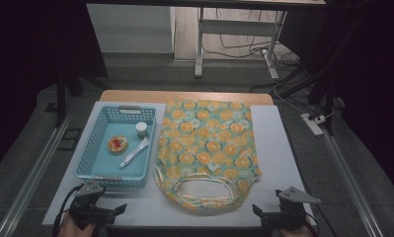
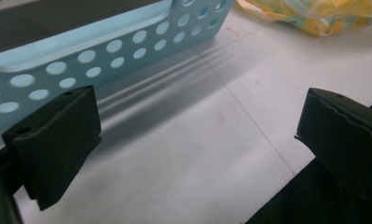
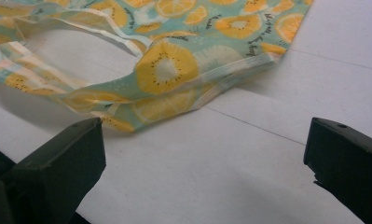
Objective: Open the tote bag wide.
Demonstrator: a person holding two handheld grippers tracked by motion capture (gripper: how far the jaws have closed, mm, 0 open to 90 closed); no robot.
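Pale blue plastic formed the perforated basket [image 1: 93,148] that sat on the left part of the white table [image 1: 276,148], and inside it lay 3 things: a small jar with a white lid [image 1: 141,129] toward the far right corner, a round tin with a red and yellow top [image 1: 117,143] near the middle, and a white tube [image 1: 135,152] lying slantwise just right of the tin. Beside the basket, in the middle of the table, a tote bag [image 1: 207,148] printed with orange slices on a green ground was spread flat, its handles [image 1: 204,183] looped toward the person. The left gripper [image 1: 116,211] rested at the near left edge, just in front of the basket's near wall, held by a hand [image 1: 76,228] from below; in the left gripper view its 2 black jaws stood wide apart with nothing between them, the basket's holed wall [image 2: 109,49] close ahead. The right gripper [image 1: 258,213] rested at the near right edge, a little right of the bag's handles; in the right gripper view its jaws were likewise spread wide and held nothing, with the bag's near corner [image 3: 174,79] lying on the table just beyond them, apart from both jaws.
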